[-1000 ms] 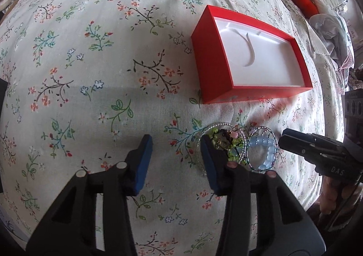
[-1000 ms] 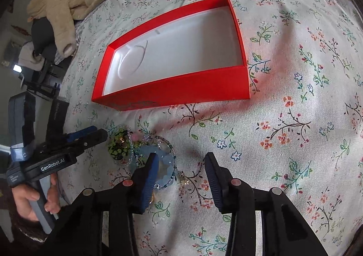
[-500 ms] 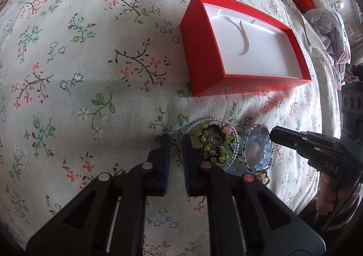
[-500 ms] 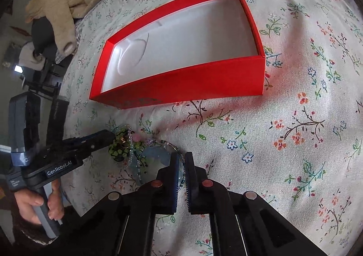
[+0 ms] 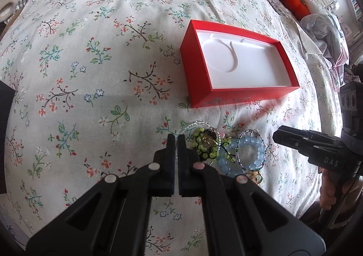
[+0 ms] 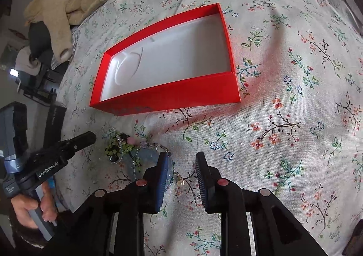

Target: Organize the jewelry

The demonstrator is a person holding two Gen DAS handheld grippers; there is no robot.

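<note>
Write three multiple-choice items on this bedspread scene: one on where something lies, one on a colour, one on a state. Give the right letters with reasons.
1. Where does the bracelet pile lie?
A. inside the red box
B. on the floral bedspread, in front of the box
C. on the beige sweater

2. What colour is the lining of the red box?
A. white
B. black
C. yellow

3. How are the fingers of the left gripper?
A. wide apart
B. closed on the box wall
C. closed together

Key: 1 B, the beads rest on the floral bedspread near the box's front wall. 2 A, the tray inside is plain white and holds nothing. 3 C, only a thin slit shows between them.
</note>
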